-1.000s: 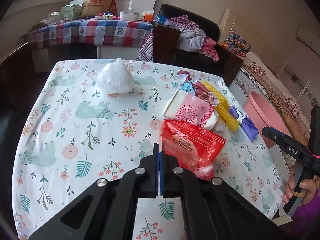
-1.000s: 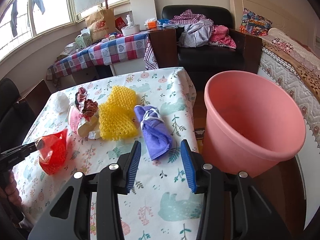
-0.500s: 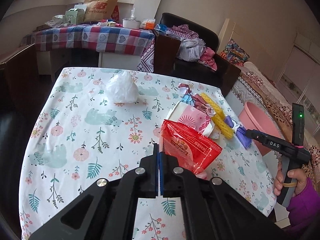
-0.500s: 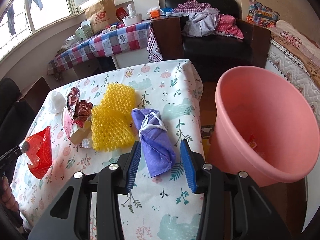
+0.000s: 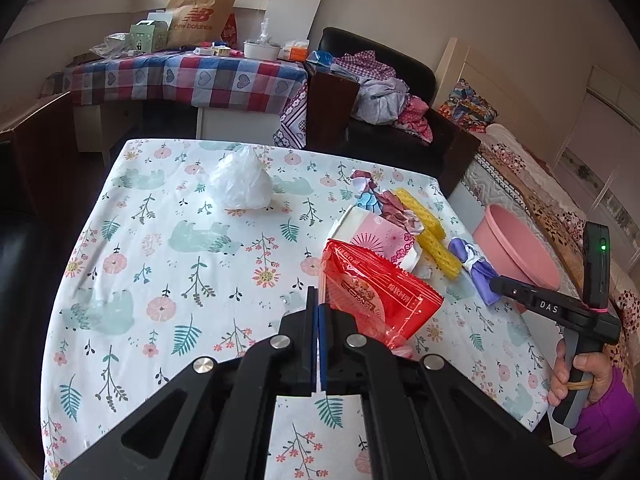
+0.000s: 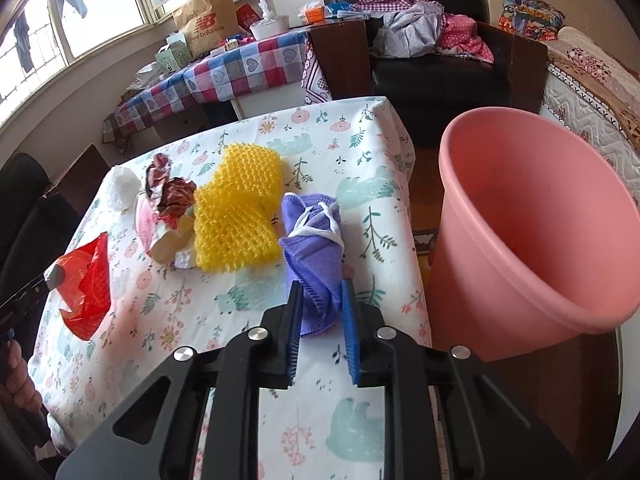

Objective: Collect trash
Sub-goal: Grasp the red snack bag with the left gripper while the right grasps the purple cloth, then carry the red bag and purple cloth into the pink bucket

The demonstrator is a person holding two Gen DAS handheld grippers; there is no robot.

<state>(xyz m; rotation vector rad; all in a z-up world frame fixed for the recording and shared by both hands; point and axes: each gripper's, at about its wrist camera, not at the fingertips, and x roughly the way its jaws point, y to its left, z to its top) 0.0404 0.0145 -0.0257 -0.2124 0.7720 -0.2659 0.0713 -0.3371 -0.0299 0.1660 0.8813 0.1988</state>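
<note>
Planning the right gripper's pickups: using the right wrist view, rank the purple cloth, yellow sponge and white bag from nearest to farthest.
1. Purple cloth, between the right gripper fingers.
2. Yellow sponge, just left.
3. White bag, far left.

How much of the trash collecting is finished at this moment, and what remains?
Nothing shows in the visible part of the pink bin. In hand: the left gripper pinches the red wrapper; the right gripper closes around the purple cloth. Left on the table: yellow mesh sponge, pink paper cup, crumpled foil wrapper, white plastic bag.
</note>
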